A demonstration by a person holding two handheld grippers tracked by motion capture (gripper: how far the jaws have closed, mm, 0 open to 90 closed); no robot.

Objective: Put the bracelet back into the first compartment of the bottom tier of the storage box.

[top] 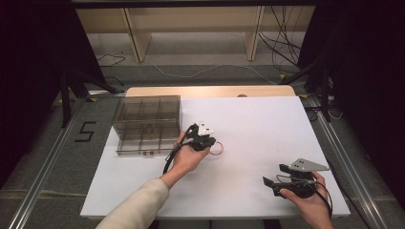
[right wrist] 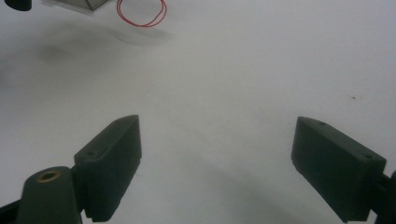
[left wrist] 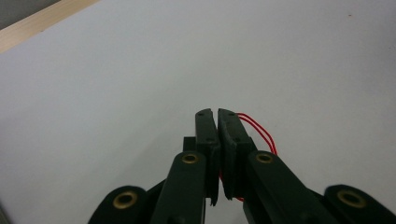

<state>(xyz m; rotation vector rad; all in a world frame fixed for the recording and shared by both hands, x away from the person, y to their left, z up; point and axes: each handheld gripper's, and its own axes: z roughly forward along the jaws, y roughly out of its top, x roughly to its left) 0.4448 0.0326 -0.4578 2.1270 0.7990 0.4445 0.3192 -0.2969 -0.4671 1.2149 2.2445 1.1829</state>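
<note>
High view: left hand-held gripper (top: 206, 141) sits just right of the clear box (top: 148, 124), clenched on a red wire loop (top: 216, 149). Left gripper view shows the loop (left wrist: 259, 133) pinched between the closed pads, bulging out on the side away from the box. Box lies close at that gripper's left. Right hand-held gripper (top: 276, 180) is released, empty, well apart from the box near the counter (top: 267, 124) edge; left is nearer.

One red wire loop (top: 216, 149), one clear compartment box (top: 147, 124), two grippers.
</note>
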